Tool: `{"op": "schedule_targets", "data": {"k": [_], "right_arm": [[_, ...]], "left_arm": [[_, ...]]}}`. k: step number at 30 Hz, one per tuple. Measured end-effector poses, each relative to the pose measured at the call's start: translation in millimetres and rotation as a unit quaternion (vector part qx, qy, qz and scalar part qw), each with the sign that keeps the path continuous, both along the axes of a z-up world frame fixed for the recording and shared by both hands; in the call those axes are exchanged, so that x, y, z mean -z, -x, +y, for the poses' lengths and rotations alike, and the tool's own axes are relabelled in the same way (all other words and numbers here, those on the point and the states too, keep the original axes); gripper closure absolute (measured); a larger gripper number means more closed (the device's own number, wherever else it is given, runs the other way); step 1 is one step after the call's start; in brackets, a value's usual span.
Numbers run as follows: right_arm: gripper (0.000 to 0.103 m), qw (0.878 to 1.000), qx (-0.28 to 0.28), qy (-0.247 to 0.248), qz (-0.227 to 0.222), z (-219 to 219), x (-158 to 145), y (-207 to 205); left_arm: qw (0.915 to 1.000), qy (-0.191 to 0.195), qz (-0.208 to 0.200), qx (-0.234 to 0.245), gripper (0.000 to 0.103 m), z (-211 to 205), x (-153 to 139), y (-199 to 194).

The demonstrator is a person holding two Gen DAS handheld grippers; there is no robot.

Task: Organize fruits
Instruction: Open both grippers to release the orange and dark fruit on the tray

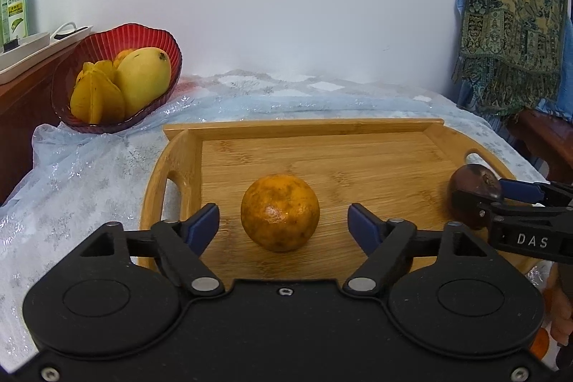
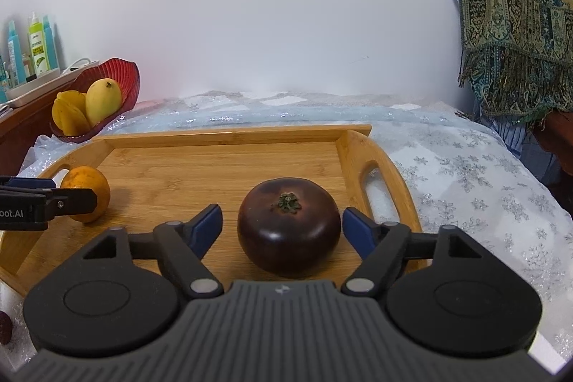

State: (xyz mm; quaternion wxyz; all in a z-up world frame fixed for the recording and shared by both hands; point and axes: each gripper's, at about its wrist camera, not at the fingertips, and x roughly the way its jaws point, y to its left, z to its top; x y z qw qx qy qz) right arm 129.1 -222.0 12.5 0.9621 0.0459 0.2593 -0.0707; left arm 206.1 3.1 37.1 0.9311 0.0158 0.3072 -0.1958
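Note:
An orange point(image 1: 280, 213) sits on the wooden tray point(image 1: 322, 149). My left gripper point(image 1: 283, 224) is open, its blue pads on either side of the orange without touching it. A dark purple round fruit point(image 2: 288, 226) with a green stem sits on the right part of the tray point(image 2: 222, 153). My right gripper point(image 2: 283, 224) is open around it, pads apart from its sides. The orange point(image 2: 87, 192) and left gripper also show in the right wrist view; the dark fruit point(image 1: 472, 192) shows in the left wrist view.
A red ribbed bowl point(image 1: 143, 42) holding a mango point(image 1: 145, 77) and starfruit point(image 1: 96, 95) stands at the back left on the pale tablecloth. Bottles point(image 2: 37, 49) stand on a side cabinet. A patterned scarf point(image 2: 515, 17) hangs at the right. A small dark fruit point(image 2: 4, 326) lies near left.

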Motion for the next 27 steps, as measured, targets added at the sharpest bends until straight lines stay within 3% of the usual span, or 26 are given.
{"op": "schedule_targets", "data": {"k": [4, 9, 17, 27], "right_arm": [[0.013, 1.0, -0.001, 0.007, -0.009, 4, -2, 10], [0.011, 1.0, 0.002, -0.003, -0.024, 5, -5, 29], [0.003, 0.999, -0.002, 0.009, -0.04, 13, -11, 64], [0.0, 0.998, -0.013, 0.033, -0.061, 20, -15, 111]], "left_arm": [[0.9999, 0.013, -0.002, -0.006, 0.011, 4, -2, 9], [0.9998, 0.017, -0.012, -0.003, 0.005, 10, -4, 27], [0.999, 0.042, -0.017, -0.002, 0.0, 14, -11, 62], [0.9993, 0.026, -0.026, 0.001, 0.0, 15, -10, 108]]}}
